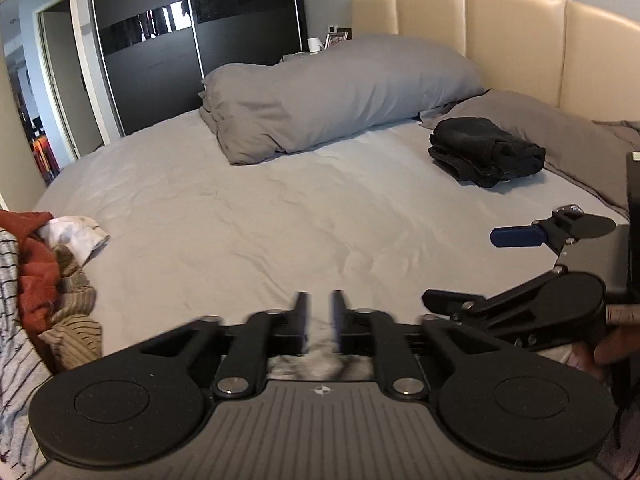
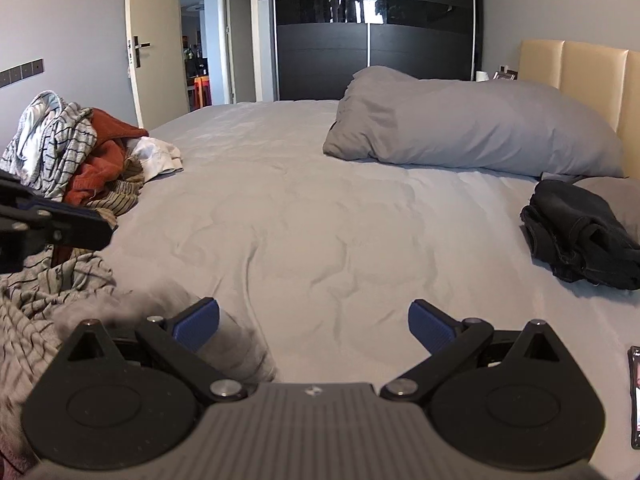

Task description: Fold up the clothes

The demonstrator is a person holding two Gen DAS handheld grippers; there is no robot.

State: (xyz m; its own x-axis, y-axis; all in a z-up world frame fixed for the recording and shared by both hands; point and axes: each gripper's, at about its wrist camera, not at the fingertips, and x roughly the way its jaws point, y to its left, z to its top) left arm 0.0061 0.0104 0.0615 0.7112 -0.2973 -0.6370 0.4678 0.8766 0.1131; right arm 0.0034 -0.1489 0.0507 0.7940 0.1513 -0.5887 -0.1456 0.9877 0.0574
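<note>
Already folded, the black garment [image 1: 486, 152] lies near the headboard end of the bed [image 1: 280, 208], just beside a grey pillow [image 1: 340, 92], while the unfolded clothes pile [image 2: 80, 160] sits at the bed's opposite edge. Between them, over bare sheet, my left claw [image 1: 320, 320] stands partly apart, gripping nothing. My right claw [image 2: 314, 324] is spread wide and empty.

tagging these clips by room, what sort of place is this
A bedroom in a home: a made bed with grey pillows, a padded cream headboard, and a dark sliding-door wardrobe.
</note>
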